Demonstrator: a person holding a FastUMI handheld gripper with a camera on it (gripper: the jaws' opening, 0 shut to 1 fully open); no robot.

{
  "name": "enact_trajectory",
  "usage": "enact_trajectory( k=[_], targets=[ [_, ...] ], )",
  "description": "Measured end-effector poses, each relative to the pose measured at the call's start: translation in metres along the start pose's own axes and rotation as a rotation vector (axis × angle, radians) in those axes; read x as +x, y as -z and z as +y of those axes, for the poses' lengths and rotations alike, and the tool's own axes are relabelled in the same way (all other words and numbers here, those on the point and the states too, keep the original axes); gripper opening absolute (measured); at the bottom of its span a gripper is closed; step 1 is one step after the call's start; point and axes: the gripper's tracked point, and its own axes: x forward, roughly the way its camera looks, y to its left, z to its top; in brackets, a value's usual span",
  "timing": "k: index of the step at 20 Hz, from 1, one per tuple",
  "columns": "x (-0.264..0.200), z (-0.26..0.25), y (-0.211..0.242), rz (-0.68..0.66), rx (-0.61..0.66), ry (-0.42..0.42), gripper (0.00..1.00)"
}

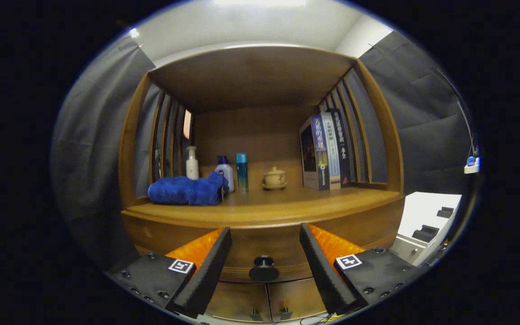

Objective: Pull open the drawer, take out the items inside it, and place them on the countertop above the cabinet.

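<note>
Jaws wide, drawer knob between.

Knob between spread fingers, below desk. On desk: towel left, bottles behind it, teacup centre, books right.

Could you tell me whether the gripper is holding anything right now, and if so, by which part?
Nothing is held. The gripper is open, its fingers either side of the drawer knob without touching it.

Dim; overhead glare; fisheye-bent edges
</note>
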Motion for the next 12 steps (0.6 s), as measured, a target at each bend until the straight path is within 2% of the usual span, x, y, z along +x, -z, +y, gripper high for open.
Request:
enact_trajectory(
  k=[5, 12],
  targets=[
    [0.014, -0.001, 0.04, 0.069, 0.038, 0.0, 0.99],
    [0.025, -0.006, 0.063, 0.12, 0.03, 0.001, 0.72]
  ],
)
